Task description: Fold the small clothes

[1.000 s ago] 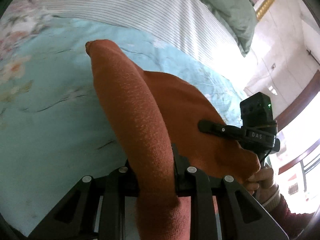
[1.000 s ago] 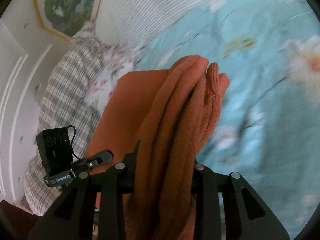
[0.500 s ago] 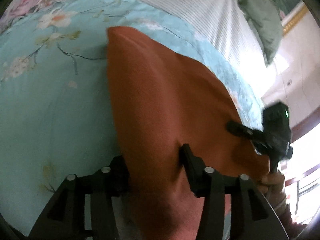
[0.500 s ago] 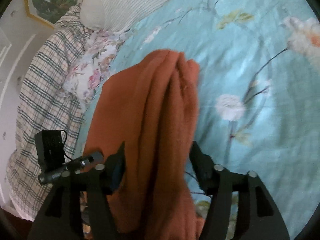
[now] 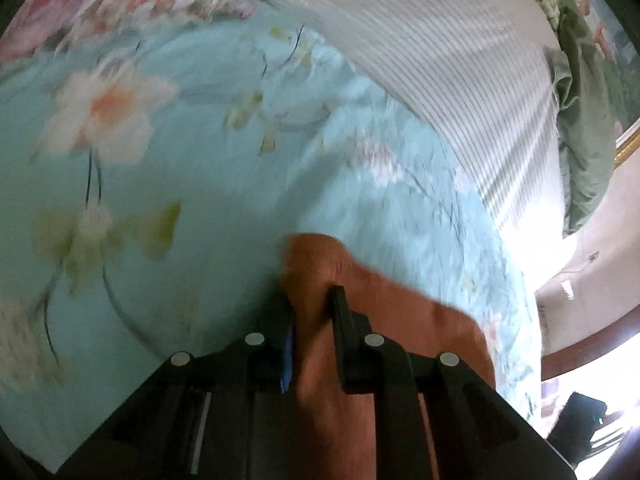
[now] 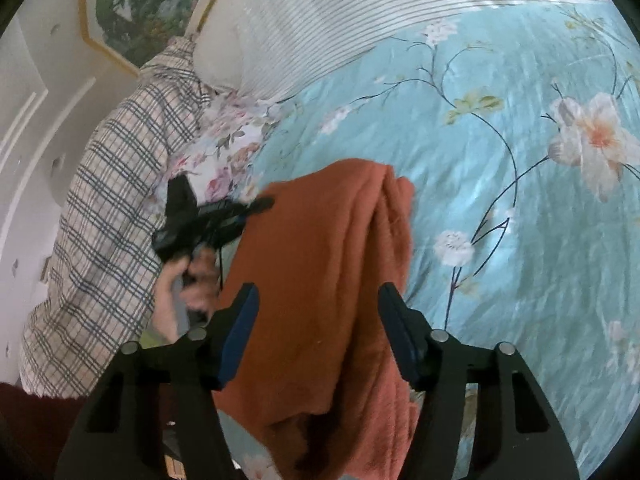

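Rust-orange knit garment [image 6: 328,280] lies bunched on the floral blue bedsheet [image 6: 500,128]. Left gripper [image 5: 311,304] pinches a fold of it at the near edge. Right gripper [image 6: 318,312] spread wide, straddling the cloth, gripping nothing. Striped pillow [image 6: 320,20] beyond.

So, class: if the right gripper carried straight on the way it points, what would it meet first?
The right gripper, jaws open, would likely first meet the orange garment lying between them, then the floral bedsheet beyond; depth is unclear.
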A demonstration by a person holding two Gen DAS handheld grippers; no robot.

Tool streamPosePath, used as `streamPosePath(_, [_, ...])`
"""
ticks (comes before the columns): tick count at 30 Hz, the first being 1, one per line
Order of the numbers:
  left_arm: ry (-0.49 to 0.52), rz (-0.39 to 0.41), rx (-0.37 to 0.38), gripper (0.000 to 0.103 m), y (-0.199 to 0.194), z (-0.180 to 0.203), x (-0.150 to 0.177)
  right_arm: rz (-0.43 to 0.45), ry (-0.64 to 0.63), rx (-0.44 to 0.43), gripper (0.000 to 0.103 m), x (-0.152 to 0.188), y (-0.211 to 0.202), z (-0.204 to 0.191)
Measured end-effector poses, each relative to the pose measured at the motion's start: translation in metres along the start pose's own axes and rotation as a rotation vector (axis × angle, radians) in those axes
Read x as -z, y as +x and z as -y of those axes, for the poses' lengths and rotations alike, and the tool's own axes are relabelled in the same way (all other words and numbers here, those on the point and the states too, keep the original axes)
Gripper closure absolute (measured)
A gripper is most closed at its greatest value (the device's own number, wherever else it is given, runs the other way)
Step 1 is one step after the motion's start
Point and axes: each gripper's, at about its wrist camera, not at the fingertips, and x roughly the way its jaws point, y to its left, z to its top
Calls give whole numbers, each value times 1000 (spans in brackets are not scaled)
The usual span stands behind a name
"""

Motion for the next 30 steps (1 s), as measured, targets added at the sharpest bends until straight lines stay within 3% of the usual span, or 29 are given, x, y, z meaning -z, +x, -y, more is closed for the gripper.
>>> streamPosePath(2, [4, 32, -48, 82, -5, 3, -8, 2, -15, -2, 42, -1, -1, -5])
streamPosePath(4, [-1, 69, -65, 64, -18, 5, -8, 4, -24, -7, 42, -1, -2, -7])
streamPosePath(6, [20, 102, -65, 60, -34, 12, 2, 0, -32, -10, 42, -3, 1, -9])
streamPosePath(12, [121, 78, 47, 60, -69, 34, 62, -52, -64, 64, 45, -10, 33, -8])
streamPosePath(17, [184, 30, 124, 60, -87, 45, 108, -95, -30, 74, 50, -18, 59, 4])
streamPosePath(19, [205, 9, 140, 60, -89, 51, 118, -98, -8, 81, 67, -23, 65, 9])
streamPosePath(20, [219, -1, 138, 60, -89, 53, 121, -94, 7, 83, 90, -25, 64, 11])
streamPosePath(23, [256, -17, 152, 60, -95, 62, 132, -4, 27, -58, 92, -29, 36, -2])
streamPosePath(24, [270, -22, 169, 60, -98, 64, 136, 25, 6, -62, 92, -27, 26, -9])
streamPosePath(27, [300, -55, 182, 60, -100, 67, 154, 67, -6, -29, 92, -10, 4, -7])
streamPosePath(30, [306, -101, 153, 60, -86, 63, 171, 16, 59, 79, 92, 2, 19, 27])
